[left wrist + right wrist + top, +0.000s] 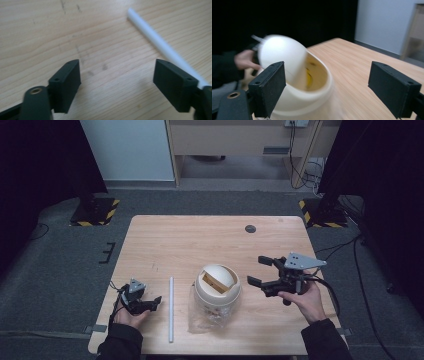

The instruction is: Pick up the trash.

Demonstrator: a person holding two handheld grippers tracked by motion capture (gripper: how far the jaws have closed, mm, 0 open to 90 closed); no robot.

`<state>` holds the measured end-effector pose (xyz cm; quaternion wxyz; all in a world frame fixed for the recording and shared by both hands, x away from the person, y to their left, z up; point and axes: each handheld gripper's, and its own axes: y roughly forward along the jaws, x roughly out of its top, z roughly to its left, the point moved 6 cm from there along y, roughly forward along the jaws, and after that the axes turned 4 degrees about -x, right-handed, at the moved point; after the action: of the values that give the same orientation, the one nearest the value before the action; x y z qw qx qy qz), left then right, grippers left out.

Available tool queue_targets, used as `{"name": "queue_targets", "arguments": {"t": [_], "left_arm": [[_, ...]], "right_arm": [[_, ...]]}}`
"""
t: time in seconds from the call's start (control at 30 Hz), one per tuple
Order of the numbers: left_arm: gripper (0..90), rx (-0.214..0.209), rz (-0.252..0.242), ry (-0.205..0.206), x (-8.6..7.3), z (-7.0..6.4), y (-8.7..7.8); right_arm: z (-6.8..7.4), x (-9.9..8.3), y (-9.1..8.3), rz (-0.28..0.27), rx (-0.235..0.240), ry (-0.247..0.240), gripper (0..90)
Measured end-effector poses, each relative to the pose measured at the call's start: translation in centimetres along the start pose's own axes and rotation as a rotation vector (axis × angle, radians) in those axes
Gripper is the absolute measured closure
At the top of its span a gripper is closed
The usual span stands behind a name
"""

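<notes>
left gripper (150,303) low at near-left desk (165,237) edge, fingers apart, empty | white tube (171,307) lay just beside it; likely light, stiff, best pinched mid-length | swing-lid bin (217,292) mid-desk, lid tilted | right gripper (260,271) beside bin, fingers apart, empty

Blurring heavily beside the white tube (160,42): cream bin (297,82); hiding its contents behind the tilted swing lid (280,56).

- Left tool (117,82): jaws spread wide, nothing between them.
- White tube (160,42) lies on wooden bench (75,32), passing behind the jaw on the right of the view.
</notes>
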<state>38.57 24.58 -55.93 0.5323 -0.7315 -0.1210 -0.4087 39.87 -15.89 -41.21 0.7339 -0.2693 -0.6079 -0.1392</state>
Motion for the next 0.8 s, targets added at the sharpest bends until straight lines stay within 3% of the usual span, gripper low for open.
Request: {"name": "queue_targets", "arguments": {"t": [0.2, 0.4, 0.63, 0.8], "left_arm": [[34.8, -0.029, -0.049, 0.003, 1.0, -2.5, -0.2], [40.0, -0.039, -0.003, -0.002, 0.8, -3.6, 0.4], [44.5, -0.044, 0.053, 0.013, 0.4, -4.6, 1.1], [46.5, -0.043, 0.086, 0.028, 0.2, -5.0, 1.6]], "right_arm": [[-2.8, -3.4, -2.3, 0.058, -0.121, 0.047, 14.8], [-4.8, -6.1, -2.9, 0.11, -0.226, 0.082, 18.3], [-6.2, -7.3, -2.9, 0.13, -0.361, 0.092, 24.2], [-6.7, -7.9, -3.0, 0.157, -0.416, 0.121, 27.2]]}}
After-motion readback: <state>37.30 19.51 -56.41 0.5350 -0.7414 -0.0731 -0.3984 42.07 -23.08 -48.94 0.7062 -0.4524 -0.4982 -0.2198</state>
